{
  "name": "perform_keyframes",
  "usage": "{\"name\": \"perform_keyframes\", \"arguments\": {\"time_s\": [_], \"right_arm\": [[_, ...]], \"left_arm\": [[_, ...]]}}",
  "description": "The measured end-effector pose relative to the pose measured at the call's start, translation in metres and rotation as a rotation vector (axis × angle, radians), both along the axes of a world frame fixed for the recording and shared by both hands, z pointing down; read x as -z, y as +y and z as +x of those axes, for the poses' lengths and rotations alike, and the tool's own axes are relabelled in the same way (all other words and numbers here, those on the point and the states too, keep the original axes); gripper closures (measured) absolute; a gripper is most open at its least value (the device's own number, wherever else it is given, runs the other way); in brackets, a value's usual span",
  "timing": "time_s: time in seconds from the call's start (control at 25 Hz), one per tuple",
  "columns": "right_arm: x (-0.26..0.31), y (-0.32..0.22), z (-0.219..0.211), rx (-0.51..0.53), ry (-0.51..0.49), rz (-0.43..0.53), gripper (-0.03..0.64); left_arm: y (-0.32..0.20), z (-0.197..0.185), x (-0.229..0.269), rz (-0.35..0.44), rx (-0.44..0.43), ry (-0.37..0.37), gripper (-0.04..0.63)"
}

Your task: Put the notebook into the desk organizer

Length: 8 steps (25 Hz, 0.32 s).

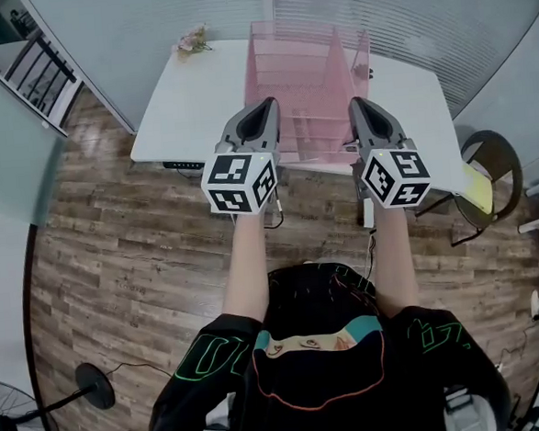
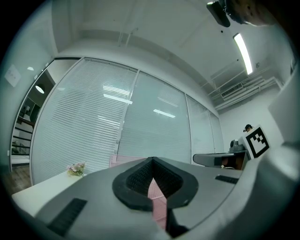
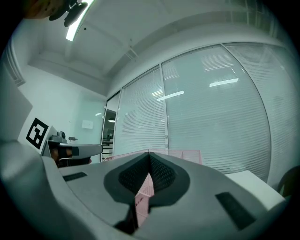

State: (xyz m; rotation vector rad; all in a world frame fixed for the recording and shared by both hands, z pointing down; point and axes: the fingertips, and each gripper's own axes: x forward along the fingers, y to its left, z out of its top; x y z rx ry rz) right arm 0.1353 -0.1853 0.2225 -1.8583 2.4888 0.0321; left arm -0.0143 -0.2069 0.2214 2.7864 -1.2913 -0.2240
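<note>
Jaws of the left gripper [image 1: 264,104] and of the right gripper [image 1: 357,104] are fully closed, pads meeting, with nothing between them (both tools are held level, side by side). Pink desk organizer [image 1: 307,69] stands on the white table [image 1: 184,115], just beyond both tips. Notebook cannot be distinguished from the organizer's pink walls.

Right tool [image 3: 149,159] with jaws closed and empty, pink desk organizer [image 3: 185,153] just beyond, white table [image 3: 255,180], blinds [image 3: 211,117] behind
</note>
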Motion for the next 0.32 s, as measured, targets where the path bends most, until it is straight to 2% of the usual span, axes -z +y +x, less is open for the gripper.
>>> {"name": "perform_keyframes", "arguments": {"time_s": [0.32], "right_arm": [[0.0003,-0.0007,-0.0047,0.005,0.027,0.018,0.614]], "left_arm": [[-0.0029,-0.0037,-0.0062,-0.006,-0.001,0.003,0.598]]}}
